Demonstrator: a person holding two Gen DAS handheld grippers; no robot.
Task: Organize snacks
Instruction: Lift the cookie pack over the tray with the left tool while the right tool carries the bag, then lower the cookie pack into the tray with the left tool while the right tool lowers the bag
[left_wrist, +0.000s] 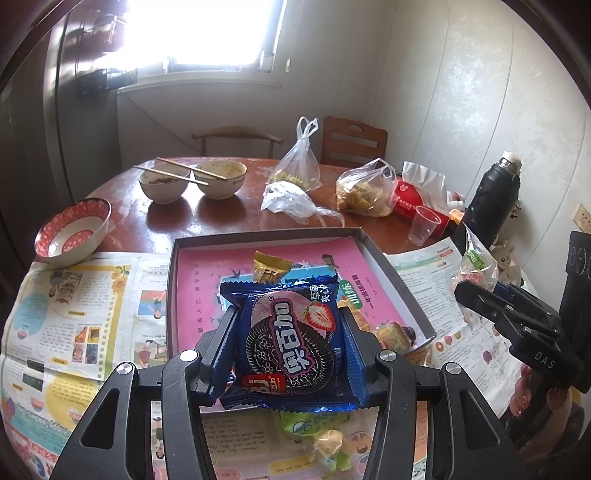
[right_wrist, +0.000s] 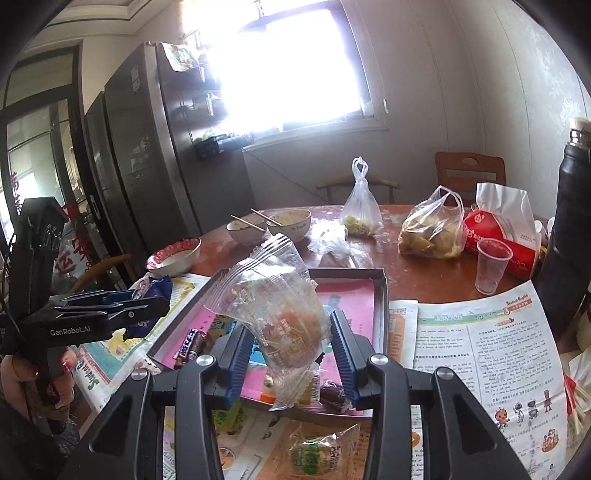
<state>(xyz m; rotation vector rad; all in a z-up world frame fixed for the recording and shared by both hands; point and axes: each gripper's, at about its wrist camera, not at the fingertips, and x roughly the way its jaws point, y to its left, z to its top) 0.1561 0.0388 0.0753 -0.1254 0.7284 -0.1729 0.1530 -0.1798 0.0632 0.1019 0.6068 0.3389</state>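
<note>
We had left gripper (left_wrist: 291, 328) clamped on blue cookie pack (left_wrist: 295, 343), right gripper (right_wrist: 291, 343) pinching clear snack bag (right_wrist: 273, 306). Best: lower both flat inside tray (left_wrist: 391, 273), near its front edge, then release.

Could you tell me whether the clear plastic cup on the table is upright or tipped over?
Upright. The clear plastic cup stands on its base with its open rim facing up, beside the red tissue pack. It looks empty.
</note>
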